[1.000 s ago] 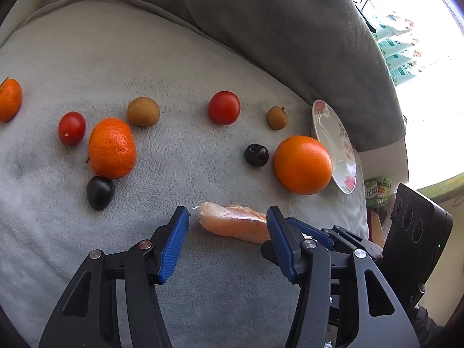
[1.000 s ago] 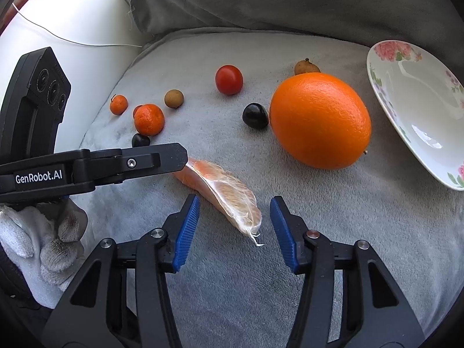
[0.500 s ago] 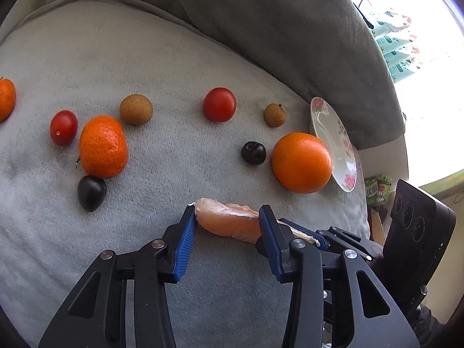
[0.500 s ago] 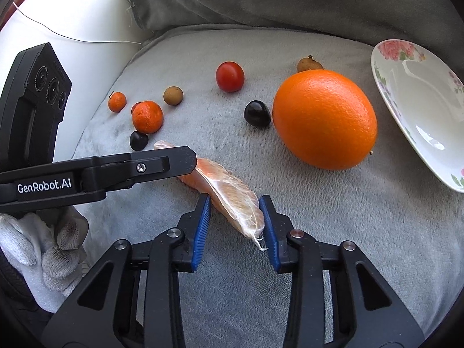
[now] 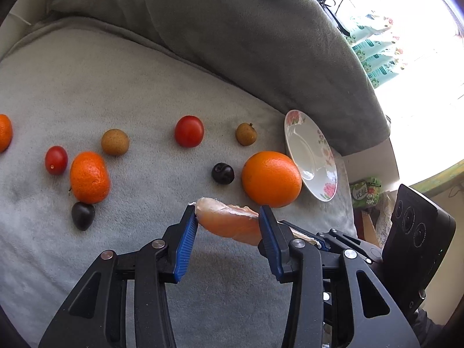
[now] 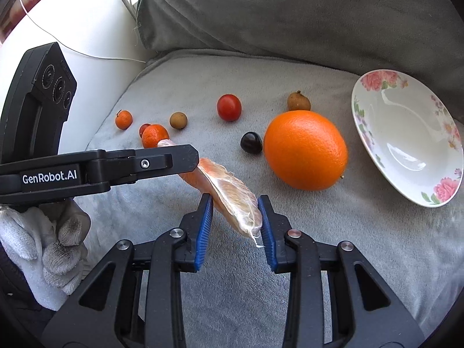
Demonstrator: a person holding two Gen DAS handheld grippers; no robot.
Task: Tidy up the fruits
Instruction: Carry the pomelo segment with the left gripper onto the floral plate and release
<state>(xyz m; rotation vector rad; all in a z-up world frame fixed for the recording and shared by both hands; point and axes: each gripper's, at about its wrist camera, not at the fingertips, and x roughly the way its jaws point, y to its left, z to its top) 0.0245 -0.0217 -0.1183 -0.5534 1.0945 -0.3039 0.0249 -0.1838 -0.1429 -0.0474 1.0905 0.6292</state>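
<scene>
A peeled, pale orange citrus segment (image 5: 229, 224) (image 6: 232, 197) hangs just above the grey blanket, held at both ends. My left gripper (image 5: 228, 217) has its blue pads pressed on one end. My right gripper (image 6: 235, 206) grips the other end, its jaws still closing on the flesh. In the right wrist view the left gripper's black finger (image 6: 162, 162) crosses over the segment. A large orange (image 5: 271, 178) (image 6: 306, 149) lies beside a flowered white plate (image 5: 307, 150) (image 6: 406, 133).
Scattered on the blanket (image 5: 116, 72) are two cherry tomatoes (image 5: 189, 131), a mandarin (image 5: 90, 177), two dark plums (image 5: 222, 173), two brown longans (image 5: 115, 142) and a small mandarin (image 5: 4, 132). A grey cushion (image 5: 232, 29) rises behind. A white-gloved hand (image 6: 52, 240) holds the left gripper.
Both grippers narrowed from open around the segment to pressing on its two ends. The segment has come up off the blanket.
</scene>
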